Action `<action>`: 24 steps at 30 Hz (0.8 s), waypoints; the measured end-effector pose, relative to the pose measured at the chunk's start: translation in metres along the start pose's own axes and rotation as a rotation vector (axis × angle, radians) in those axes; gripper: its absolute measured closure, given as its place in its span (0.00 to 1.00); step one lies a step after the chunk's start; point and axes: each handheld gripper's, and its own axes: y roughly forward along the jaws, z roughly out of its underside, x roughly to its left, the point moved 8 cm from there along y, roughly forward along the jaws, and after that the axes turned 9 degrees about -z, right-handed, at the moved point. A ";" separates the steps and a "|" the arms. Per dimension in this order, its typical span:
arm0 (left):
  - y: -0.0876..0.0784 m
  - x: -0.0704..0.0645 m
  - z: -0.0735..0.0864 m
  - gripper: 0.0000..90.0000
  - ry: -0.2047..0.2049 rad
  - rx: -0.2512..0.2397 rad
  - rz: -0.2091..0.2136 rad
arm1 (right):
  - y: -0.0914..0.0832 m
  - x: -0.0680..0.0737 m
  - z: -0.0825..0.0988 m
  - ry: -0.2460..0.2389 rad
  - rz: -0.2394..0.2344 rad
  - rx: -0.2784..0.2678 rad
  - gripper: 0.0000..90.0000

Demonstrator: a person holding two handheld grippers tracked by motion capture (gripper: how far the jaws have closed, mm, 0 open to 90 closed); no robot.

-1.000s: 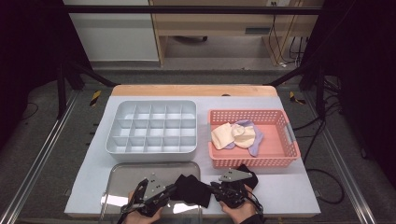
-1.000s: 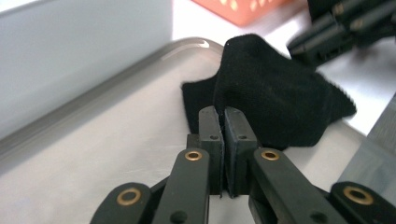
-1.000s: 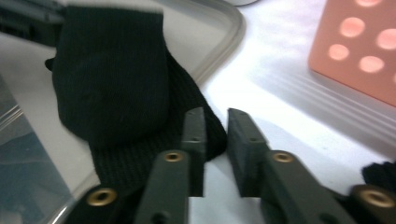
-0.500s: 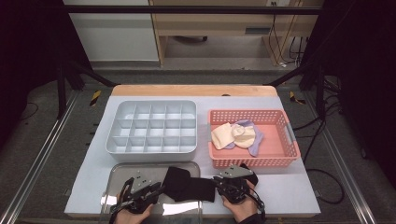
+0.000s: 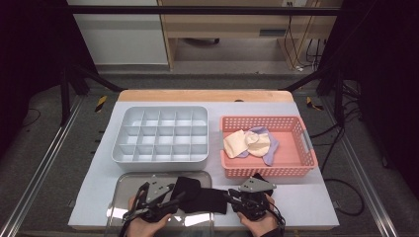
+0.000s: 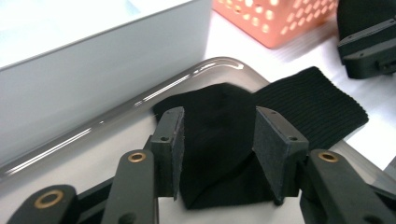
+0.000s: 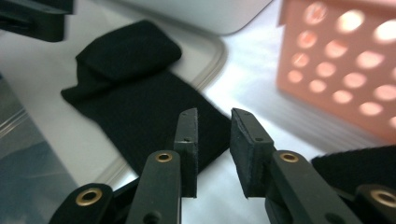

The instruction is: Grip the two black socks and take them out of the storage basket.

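Altogether one black sock [image 5: 200, 195], two claws.

Your hands [image 5: 148, 228] cut off by bottom edge, high view. Black sock [image 6: 219, 140] near end hidden behind left gripper's pads [image 6: 273, 149]. Pink basket [image 7: 345, 65] blurred, cropped upper right, right gripper view.

High view is soft and low-res, table [image 5: 316, 207] evenly lit from above, surroundings falling to near black. Left gripper view: glare streak along the tray rim [image 6: 187, 84], background basket [image 6: 280, 18] blurred. Right gripper view: basket [image 7: 345, 60] overexposed and out of focus, holes glowing.
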 end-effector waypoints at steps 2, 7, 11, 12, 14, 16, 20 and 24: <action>0.009 -0.007 -0.003 0.61 0.010 0.006 0.007 | 0.001 0.002 0.003 0.004 -0.007 0.003 0.78; 0.030 -0.015 0.003 0.71 0.015 0.056 0.011 | 0.007 0.007 0.014 0.020 -0.027 0.027 0.71; 0.038 -0.015 0.014 0.80 0.004 0.086 0.016 | 0.015 0.009 0.021 0.006 -0.025 0.059 0.69; 0.038 -0.015 0.014 0.81 0.004 0.086 0.016 | 0.017 0.009 0.021 0.004 -0.025 0.058 0.70; 0.040 -0.014 0.016 0.86 -0.006 0.075 0.008 | 0.017 0.009 0.021 0.002 -0.019 0.059 0.71; 0.040 -0.013 0.016 0.90 -0.005 0.074 0.008 | 0.017 0.009 0.022 0.002 -0.015 0.060 0.75; 0.040 -0.011 0.016 0.96 -0.023 0.071 0.017 | 0.019 0.013 0.021 -0.009 -0.026 0.076 0.88; 0.036 -0.007 0.014 0.97 -0.042 0.060 0.030 | 0.019 0.015 0.020 -0.010 -0.037 0.095 0.93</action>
